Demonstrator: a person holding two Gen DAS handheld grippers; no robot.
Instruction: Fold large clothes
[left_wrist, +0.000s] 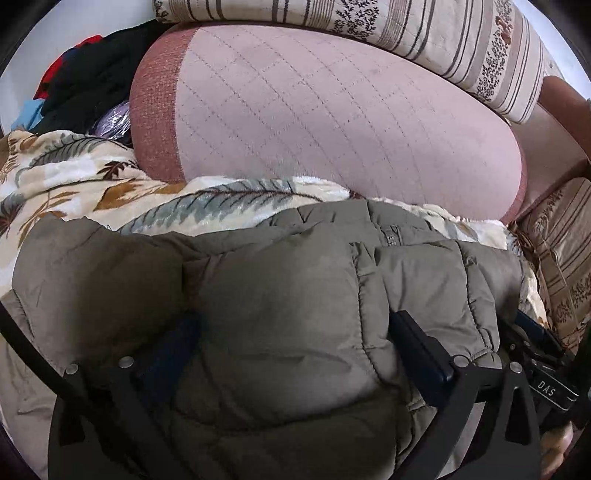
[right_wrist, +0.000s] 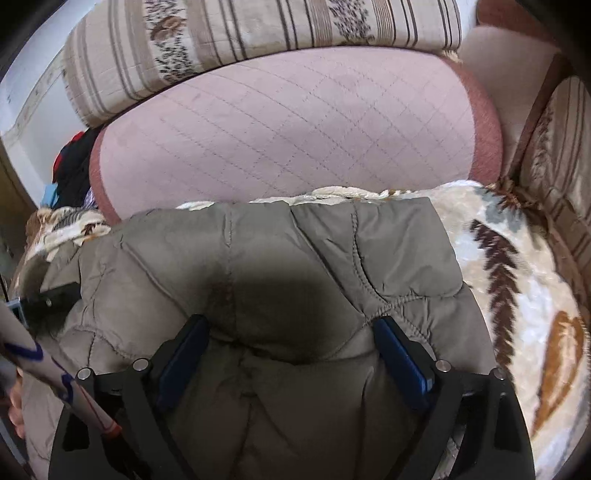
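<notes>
Olive quilted jacket (left_wrist: 280, 295), on leaf-print blanket (left_wrist: 92, 184): lay directly beneath both grippers, left (left_wrist: 295, 343) and right (right_wrist: 291, 350) (jaws wide apart, straddling padding, gripping nothing).

I see a pink quilted cushion (left_wrist: 332, 122) standing at the back, and a striped cushion with flower print (left_wrist: 388, 33) lies on top of it. In front I see a leaf-print blanket (right_wrist: 517, 280). A pile of dark clothes (left_wrist: 85, 85) is left of the pink cushion, with red and blue pieces.
</notes>
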